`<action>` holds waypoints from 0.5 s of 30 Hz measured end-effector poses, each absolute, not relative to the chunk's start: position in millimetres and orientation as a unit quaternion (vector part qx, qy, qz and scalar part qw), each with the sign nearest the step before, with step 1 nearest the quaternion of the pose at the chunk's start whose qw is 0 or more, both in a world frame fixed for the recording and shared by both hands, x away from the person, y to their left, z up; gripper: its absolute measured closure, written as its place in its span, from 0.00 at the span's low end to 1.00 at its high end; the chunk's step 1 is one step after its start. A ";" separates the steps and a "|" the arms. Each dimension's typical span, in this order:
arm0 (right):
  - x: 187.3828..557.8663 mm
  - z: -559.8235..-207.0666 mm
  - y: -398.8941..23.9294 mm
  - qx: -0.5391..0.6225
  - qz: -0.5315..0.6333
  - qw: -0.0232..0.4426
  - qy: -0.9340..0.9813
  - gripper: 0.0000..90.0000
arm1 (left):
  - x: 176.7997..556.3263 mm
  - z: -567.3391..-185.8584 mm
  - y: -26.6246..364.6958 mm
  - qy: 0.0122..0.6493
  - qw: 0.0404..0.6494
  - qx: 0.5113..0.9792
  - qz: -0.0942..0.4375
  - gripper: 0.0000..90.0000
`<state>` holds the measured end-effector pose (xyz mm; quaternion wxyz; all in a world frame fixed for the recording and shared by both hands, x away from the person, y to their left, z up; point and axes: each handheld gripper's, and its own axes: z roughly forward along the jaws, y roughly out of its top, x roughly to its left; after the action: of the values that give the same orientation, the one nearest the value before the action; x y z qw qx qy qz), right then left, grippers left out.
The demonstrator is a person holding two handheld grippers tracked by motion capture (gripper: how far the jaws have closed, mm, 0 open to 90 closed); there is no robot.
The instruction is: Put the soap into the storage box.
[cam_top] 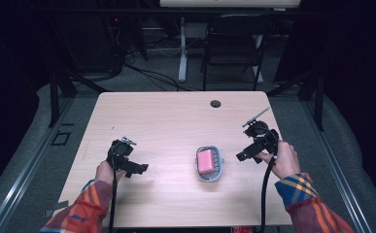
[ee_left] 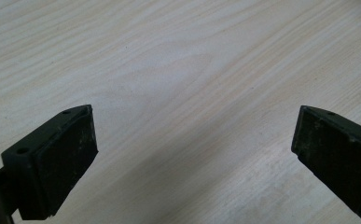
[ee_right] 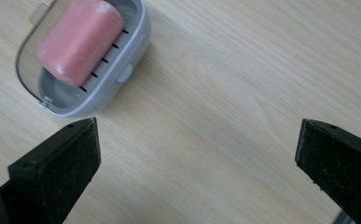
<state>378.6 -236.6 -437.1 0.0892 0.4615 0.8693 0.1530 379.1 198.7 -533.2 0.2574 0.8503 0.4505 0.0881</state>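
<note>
A pink soap bar (cam_top: 205, 160) (ee_right: 79, 41) lies in a grey slotted soap dish (cam_top: 218, 171) (ee_right: 131, 46) on the light wooden table (cam_top: 176, 126), right of centre. My right gripper (cam_top: 242, 156) (ee_right: 197, 154) hovers just right of the dish, jaws wide apart and empty, with bare wood between them. My left gripper (cam_top: 139, 170) (ee_left: 194, 149) rests over the table's left part, well away from the dish, jaws spread wide over bare wood, holding nothing.
A round cable hole (cam_top: 215, 103) sits near the table's far edge. Beyond the table stand a black chair (cam_top: 234, 46) and a white table leg (cam_top: 182, 48) with cables on the floor. Cables trail from both grippers toward the near edge.
</note>
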 end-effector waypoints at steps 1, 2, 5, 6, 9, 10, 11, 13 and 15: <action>376.5 -438.2 -237.6 0.463 0.151 0.092 0.868 0.00 | 378.8 -533.2 198.5 0.451 0.257 0.850 0.089 0.00; 375.1 -438.0 -239.7 0.457 0.145 0.094 0.873 0.00 | 378.9 -533.3 198.6 0.450 0.257 0.851 0.089 0.00; 369.3 -441.0 -246.1 0.454 0.144 0.106 0.873 0.00 | 379.3 -533.6 198.5 0.449 0.254 0.852 0.090 0.00; 367.1 -442.3 -248.3 0.456 0.145 0.105 0.872 0.00 | 379.0 -533.7 198.2 0.450 0.254 0.851 0.090 0.00; 360.7 -449.0 -255.5 0.454 0.136 0.116 0.873 0.00 | 378.4 -533.3 197.7 0.447 0.256 0.852 0.089 0.00; 358.2 -451.2 -258.2 0.452 0.132 0.121 0.874 0.00 | 378.4 -533.4 197.7 0.447 0.257 0.852 0.090 0.00; 355.4 -454.2 -260.5 0.455 0.134 0.122 0.872 0.00 | 378.6 -533.5 197.8 0.447 0.255 0.853 0.089 0.00; 350.2 -461.3 -266.2 0.460 0.142 0.128 0.867 0.00 | 379.1 -534.2 197.6 0.446 0.254 0.854 0.088 0.00; 345.9 -466.9 -272.8 0.462 0.146 0.121 0.866 0.00 | 378.8 -534.5 196.8 0.445 0.254 0.854 0.089 0.00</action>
<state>345.9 -272.8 -466.9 0.1212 0.4623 0.8661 0.1464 378.8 196.8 -534.5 0.2536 0.8540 0.4455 0.0890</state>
